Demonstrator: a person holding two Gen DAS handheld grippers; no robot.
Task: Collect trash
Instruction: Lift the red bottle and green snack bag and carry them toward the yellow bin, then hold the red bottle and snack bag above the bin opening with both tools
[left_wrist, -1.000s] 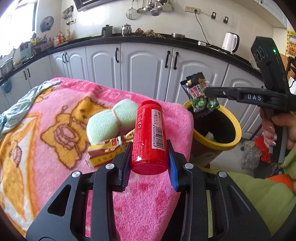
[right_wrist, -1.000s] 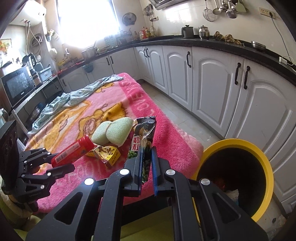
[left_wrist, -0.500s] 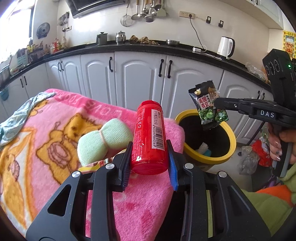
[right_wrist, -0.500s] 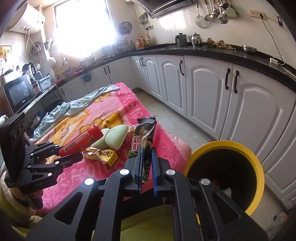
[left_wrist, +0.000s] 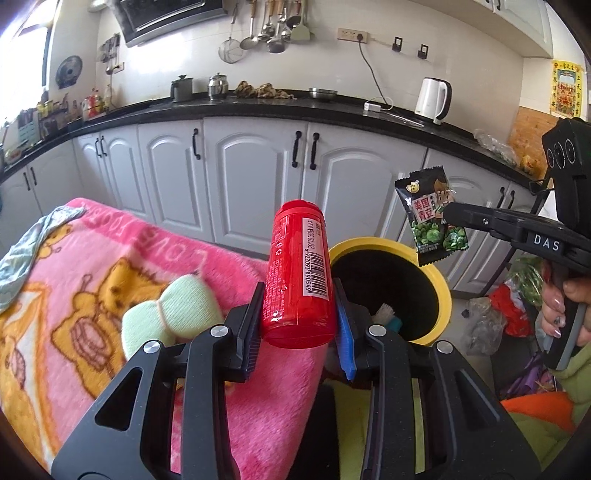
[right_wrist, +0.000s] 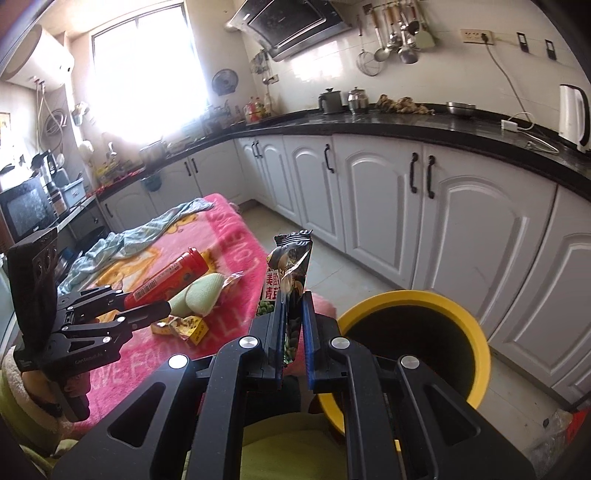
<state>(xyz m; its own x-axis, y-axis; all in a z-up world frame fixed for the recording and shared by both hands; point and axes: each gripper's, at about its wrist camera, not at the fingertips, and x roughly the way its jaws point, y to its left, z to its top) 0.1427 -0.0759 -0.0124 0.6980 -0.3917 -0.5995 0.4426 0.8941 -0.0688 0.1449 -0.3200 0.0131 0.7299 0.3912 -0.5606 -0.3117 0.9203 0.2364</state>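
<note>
My left gripper (left_wrist: 298, 325) is shut on a red plastic bottle (left_wrist: 299, 273), held above the right end of the pink blanket, next to the yellow-rimmed trash bin (left_wrist: 441, 284). The left gripper (right_wrist: 147, 308) and bottle (right_wrist: 168, 277) also show in the right wrist view. My right gripper (right_wrist: 293, 332) is shut on a dark green-pea snack packet (right_wrist: 288, 280), left of the bin (right_wrist: 480, 343). In the left wrist view the right gripper (left_wrist: 448, 214) holds the packet (left_wrist: 428, 210) above the bin's far right rim. A yellow wrapper (right_wrist: 188, 325) lies on the blanket.
A pale green rolled cloth (left_wrist: 173, 314) lies on the pink blanket (left_wrist: 92, 266), with a blue-grey garment (right_wrist: 147, 232) at its far end. White cabinets (left_wrist: 255, 173) run behind. Bags (left_wrist: 506, 314) lie on the floor right of the bin. Trash shows inside the bin.
Both grippers have risen and moved toward the bin, each keeping its load. The snack packet now hangs higher over the bin's rim; the bottle sits closer to the bin.
</note>
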